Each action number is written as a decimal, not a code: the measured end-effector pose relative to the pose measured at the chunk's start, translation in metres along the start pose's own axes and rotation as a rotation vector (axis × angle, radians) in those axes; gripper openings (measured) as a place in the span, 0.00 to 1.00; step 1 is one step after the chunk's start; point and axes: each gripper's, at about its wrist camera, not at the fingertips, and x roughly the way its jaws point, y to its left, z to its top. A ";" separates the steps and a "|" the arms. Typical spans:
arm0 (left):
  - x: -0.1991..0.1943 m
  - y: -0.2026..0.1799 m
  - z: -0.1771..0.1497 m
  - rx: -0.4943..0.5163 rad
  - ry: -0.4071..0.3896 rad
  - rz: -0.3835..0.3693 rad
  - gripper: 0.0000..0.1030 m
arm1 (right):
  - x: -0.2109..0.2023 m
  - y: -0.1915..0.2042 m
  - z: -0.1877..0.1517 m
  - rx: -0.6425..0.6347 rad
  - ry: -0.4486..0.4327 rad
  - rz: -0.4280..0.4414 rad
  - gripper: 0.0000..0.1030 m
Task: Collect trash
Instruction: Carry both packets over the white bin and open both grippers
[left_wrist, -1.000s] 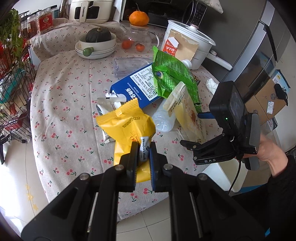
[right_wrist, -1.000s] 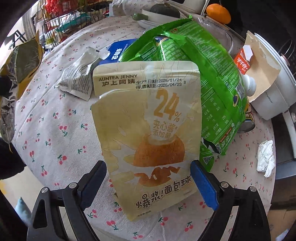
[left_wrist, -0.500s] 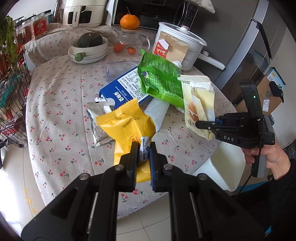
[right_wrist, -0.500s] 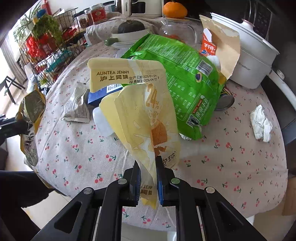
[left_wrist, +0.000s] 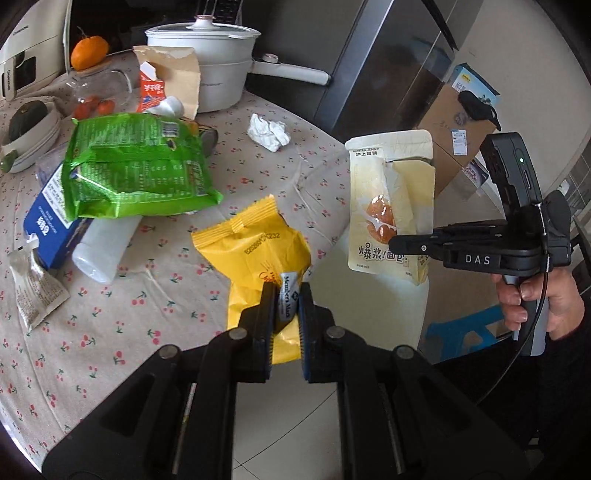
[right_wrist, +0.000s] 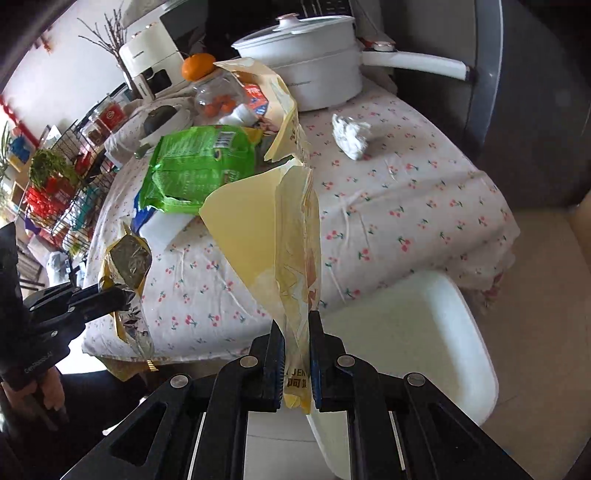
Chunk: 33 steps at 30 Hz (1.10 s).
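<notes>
My left gripper (left_wrist: 286, 295) is shut on a yellow snack wrapper (left_wrist: 255, 243), held above the table's front edge; the wrapper shows foil-side in the right wrist view (right_wrist: 127, 266). My right gripper (right_wrist: 295, 332) is shut on a pale yellow bread-ball pouch (right_wrist: 280, 236), held off the table's edge above a white bin (right_wrist: 399, 332); the pouch (left_wrist: 391, 203) and the right gripper (left_wrist: 402, 245) show at the right of the left wrist view. A green bag (left_wrist: 133, 170), a blue carton (left_wrist: 48, 218), a small silver wrapper (left_wrist: 35, 288), a clear bottle (left_wrist: 103, 243) and a crumpled tissue (left_wrist: 267, 131) lie on the table.
A white pot (left_wrist: 210, 59), torn paper carton (left_wrist: 166, 85), glass jar with an orange (left_wrist: 88, 51), and bowls (left_wrist: 29, 125) stand at the table's back. A wire rack (right_wrist: 66, 184) stands left. A fridge (left_wrist: 388, 74) and cardboard box (left_wrist: 454, 125) stand right.
Both grippers have swung right and away from the table. The right gripper carried the pouch off the table to above the white bin. The left keeps the yellow wrapper.
</notes>
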 end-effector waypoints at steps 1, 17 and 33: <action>0.013 -0.011 0.000 0.016 0.022 -0.020 0.12 | 0.001 -0.013 -0.007 0.021 0.021 -0.020 0.11; 0.140 -0.084 0.002 0.145 0.156 -0.069 0.13 | 0.022 -0.127 -0.077 0.237 0.172 -0.087 0.12; 0.102 -0.066 0.002 0.145 0.094 0.039 0.65 | 0.035 -0.137 -0.071 0.281 0.196 -0.099 0.17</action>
